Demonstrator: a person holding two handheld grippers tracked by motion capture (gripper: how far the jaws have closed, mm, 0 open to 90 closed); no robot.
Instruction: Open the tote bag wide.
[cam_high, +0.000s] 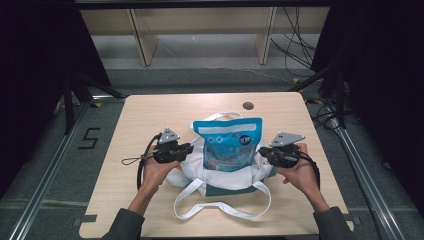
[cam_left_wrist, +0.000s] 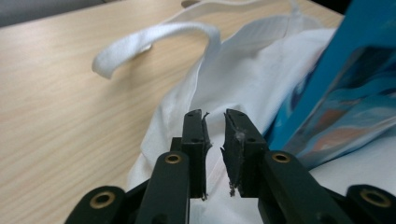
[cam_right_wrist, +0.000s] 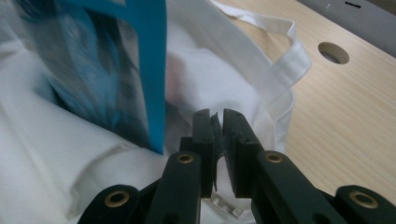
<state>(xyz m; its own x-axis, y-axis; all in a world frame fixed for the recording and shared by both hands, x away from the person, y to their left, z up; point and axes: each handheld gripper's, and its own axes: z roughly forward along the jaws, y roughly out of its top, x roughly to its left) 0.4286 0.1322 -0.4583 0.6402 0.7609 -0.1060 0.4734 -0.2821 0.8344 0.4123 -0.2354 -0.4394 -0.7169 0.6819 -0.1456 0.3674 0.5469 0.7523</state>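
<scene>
Blue snack pouch (cam_high: 229, 146) stands in a white tote bag (cam_high: 192, 172) mid-table (cam_high: 150, 107); its lower part is hidden by cloth, and I can't read the label text, too small. Left gripper (cam_left_wrist: 215, 122): jaws a narrow slit, over bag fabric; can't tell if pinching. Right gripper (cam_right_wrist: 217, 122): jaws nearly closed at the bag's rim, w/ cloth seemingly between; grip unclear.

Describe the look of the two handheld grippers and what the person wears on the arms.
Both the left gripper and right gripper are black, each topped by a grey three-cornered plate, with flat black fingers bearing brass-coloured rivets. A black cable loops from each. The sleeves are dark grey.
</scene>
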